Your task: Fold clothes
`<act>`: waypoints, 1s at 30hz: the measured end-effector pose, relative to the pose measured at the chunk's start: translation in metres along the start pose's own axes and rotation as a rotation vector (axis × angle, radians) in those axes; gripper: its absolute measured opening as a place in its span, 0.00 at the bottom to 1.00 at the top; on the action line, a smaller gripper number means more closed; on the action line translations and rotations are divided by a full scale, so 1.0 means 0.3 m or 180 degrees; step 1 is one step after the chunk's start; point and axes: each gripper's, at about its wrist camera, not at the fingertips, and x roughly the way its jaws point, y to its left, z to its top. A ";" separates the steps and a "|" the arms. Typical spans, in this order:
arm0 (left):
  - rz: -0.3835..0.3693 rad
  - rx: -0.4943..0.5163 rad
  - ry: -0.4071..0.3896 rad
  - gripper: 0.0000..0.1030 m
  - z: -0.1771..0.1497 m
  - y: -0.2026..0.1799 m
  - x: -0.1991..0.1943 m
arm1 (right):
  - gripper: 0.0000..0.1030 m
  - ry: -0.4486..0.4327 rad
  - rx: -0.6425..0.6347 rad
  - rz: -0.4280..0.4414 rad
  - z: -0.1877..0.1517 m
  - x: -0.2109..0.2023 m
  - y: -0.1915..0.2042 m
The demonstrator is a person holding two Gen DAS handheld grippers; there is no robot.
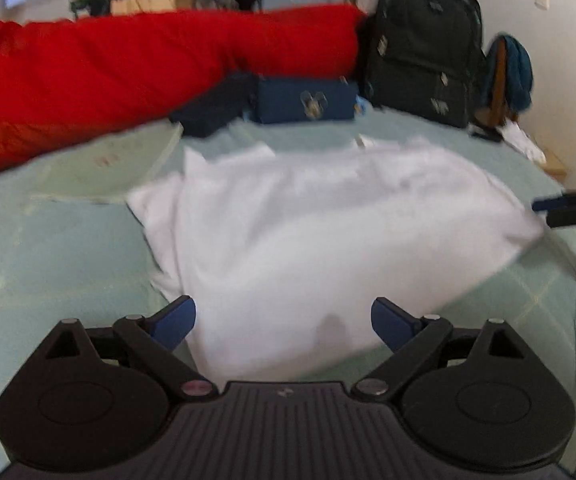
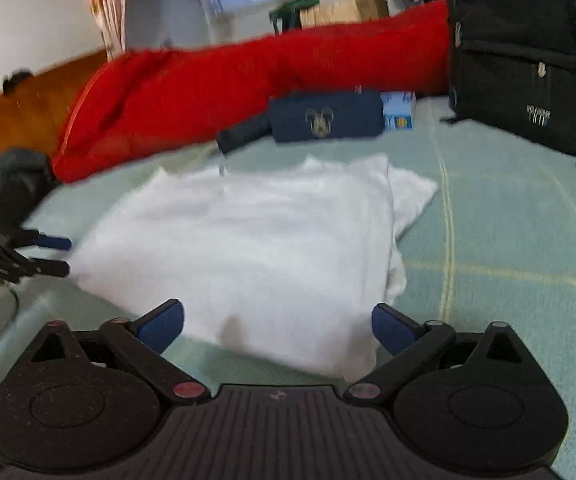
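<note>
Both tongs stand wide open and empty over a bed: the left gripper and the right gripper each hang above the near edge of a white garment, blue pads clear of the cloth. The garment lies spread just ahead of the two tongs on a pale green sheet, already partly folded by the look of it, with a narrower flap jutting out at the far right in the right wrist view.

It looks light, thin and limp, cloth that would sag and crease when lifted and slide easily over the sheet. A pinch at the two near corners, one tong to each, seems the safest hold; a grab mid-edge would likely bunch it.

Beyond the garment sit a navy pouch, a red duvet and a black backpack.

Both views are smeared by motion blur, so folds, seams and the collar cannot be made out, and whether it is a shirt is unclear. A faint grey mark near the close hem may be stain or shadow. Each tong shows only at the edge of the other's view.
</note>
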 end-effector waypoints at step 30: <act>0.0569 -0.0333 -0.0023 0.03 0.183 0.184 0.341 | 0.28 -0.0049 0.0334 -0.0458 0.198 0.292 -0.228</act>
